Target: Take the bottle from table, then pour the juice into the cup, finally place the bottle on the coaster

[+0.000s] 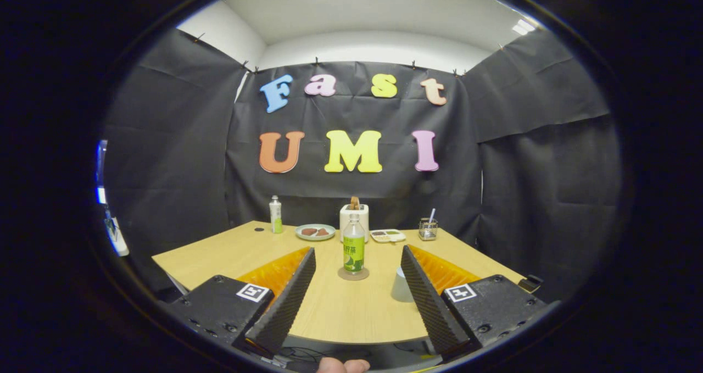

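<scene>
Fingers (357, 290) spread wide apart, gripping nothing, hovering over the near edge of the table (219, 252). Far left at the back: small bottle (275, 214) with a green lower half, upright. Next along: plate (315, 232) holding brownish pieces. Centre, straight ahead between the fingers and just beyond them: bottle (353, 244), clear top, green label, upright on a round coaster (353, 274), well clear of both fingers. Right behind it: white box (354, 215) with something brown poking out. Further right at the back: shallow tray (388, 235), then clear holder (428, 228) with a stick in it. Nearer, just inside the right finger and partly hidden by it: pale cup (401, 286), beside the coaster but apart from it.
</scene>
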